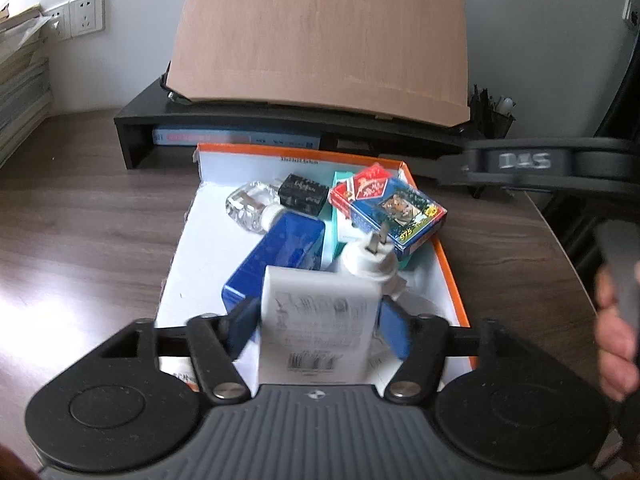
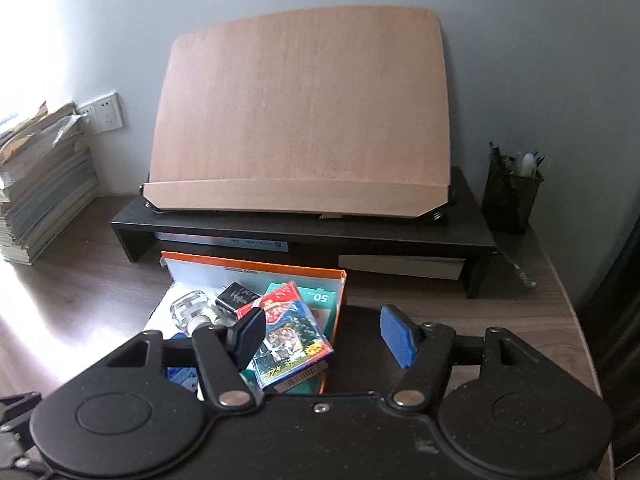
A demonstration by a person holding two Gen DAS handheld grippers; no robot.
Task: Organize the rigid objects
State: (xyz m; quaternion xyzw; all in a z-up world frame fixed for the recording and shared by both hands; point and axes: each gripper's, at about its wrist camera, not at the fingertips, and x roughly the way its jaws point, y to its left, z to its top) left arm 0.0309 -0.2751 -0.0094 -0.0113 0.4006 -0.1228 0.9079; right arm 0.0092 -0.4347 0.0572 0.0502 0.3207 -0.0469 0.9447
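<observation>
The left claw [image 1: 320, 320] straddles a white plug-in device [image 1: 320, 320] bearing a barcode label, low in frame over the orange-rimmed box [image 1: 452, 280]; the pads seem just clear of it. The card pack [image 1: 390, 204] reads "975". The right claw [image 2: 324, 338] stands open and empty.

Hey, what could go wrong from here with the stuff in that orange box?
1. The white plug adapter sits loose between the left gripper's open pads, above the blue case; it may land crooked on the pile.
2. The card pack lies tilted atop the teal box beside the orange box's right wall; a nudge from the right gripper could slide it out.
</observation>
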